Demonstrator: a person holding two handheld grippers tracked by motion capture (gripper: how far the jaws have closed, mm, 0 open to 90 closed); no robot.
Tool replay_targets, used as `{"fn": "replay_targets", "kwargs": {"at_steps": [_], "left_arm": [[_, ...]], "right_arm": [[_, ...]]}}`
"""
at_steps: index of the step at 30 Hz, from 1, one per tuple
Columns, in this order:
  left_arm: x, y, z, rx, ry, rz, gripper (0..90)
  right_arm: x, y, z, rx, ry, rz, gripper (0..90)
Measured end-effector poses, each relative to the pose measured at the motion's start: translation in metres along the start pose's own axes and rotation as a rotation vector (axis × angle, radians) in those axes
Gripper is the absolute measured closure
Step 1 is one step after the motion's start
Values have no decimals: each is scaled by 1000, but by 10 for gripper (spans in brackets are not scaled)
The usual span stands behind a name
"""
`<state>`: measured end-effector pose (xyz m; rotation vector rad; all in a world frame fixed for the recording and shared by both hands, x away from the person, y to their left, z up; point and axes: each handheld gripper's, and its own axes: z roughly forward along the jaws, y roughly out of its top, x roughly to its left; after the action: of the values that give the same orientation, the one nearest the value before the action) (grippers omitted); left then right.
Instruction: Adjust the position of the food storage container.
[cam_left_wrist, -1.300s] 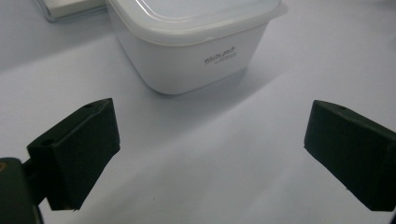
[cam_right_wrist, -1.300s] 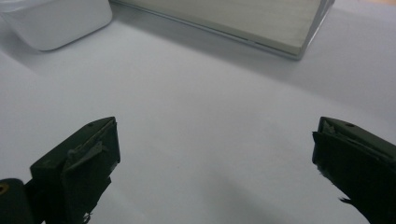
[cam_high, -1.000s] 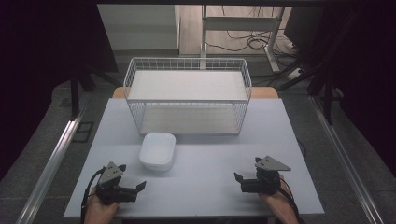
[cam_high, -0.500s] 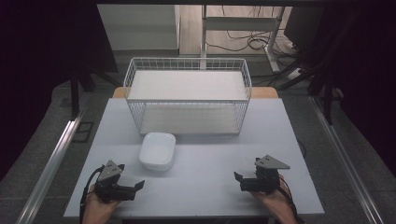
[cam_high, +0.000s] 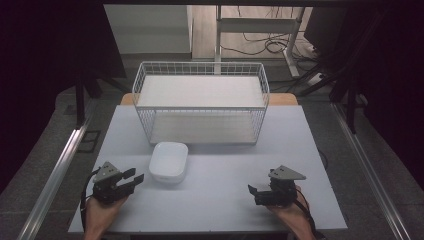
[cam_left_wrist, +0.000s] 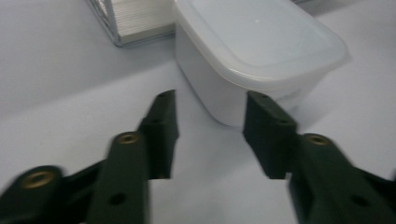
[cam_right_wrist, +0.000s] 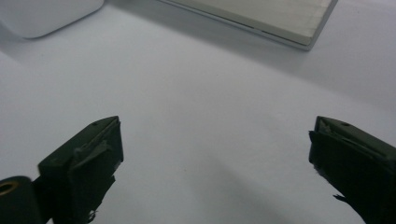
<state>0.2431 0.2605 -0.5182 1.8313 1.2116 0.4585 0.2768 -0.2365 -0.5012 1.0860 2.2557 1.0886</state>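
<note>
A white lidded plastic container (cam_high: 169, 161) sits on the white table (cam_high: 220, 165), just in front of a white wire basket (cam_high: 201, 104). My left gripper (cam_high: 134, 178) is open near the table's front left, its jaws pointing at the container's near corner, a short way off it. In the left gripper view the container (cam_left_wrist: 261, 51) stands right beyond the open left gripper (cam_left_wrist: 210, 126). My right gripper (cam_high: 253, 192) is open at the front right, nothing between its jaws. In the right gripper view the open right gripper (cam_right_wrist: 215, 154) hovers over bare table, with the container's edge (cam_right_wrist: 46, 16) at top left.
The wire basket has a white board as its floor (cam_right_wrist: 261, 14) and stands at the table's back middle. Metal rails (cam_high: 55, 175) run along both sides of the table. A desk frame and cables (cam_high: 260, 40) lie on the floor beyond.
My left gripper has edged slightly right toward the container. The right gripper has stayed put.
</note>
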Motion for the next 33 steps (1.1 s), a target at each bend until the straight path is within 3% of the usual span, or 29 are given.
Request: {"fn": "replay_targets", "kwargs": {"at_steps": [4,7,16,21,26,30,32,33], "left_arm": [[10,8,10,4,12,-20,803],[17,17,21,-1,1,-35,872],[33,40,52,11,-43,-57,898],[27,48,74,56,-63,-39,899],[24,52,80,60,-106,-46,899],[10,57,90,77,-172,-25,900],[7,57,92,80,-183,-21,899],[-4,60,97,91,-216,-2,899]], "right_arm": [[3,1,4,22,19,4,90],[4,2,5,20,24,2,117],[3,2,5,25,28,0,156],[4,2,4,25,36,4,190],[4,3,4,25,52,17,216],[5,4,4,25,58,6,258],[5,5,4,26,59,6,262],[6,5,4,24,60,2,273]]}}
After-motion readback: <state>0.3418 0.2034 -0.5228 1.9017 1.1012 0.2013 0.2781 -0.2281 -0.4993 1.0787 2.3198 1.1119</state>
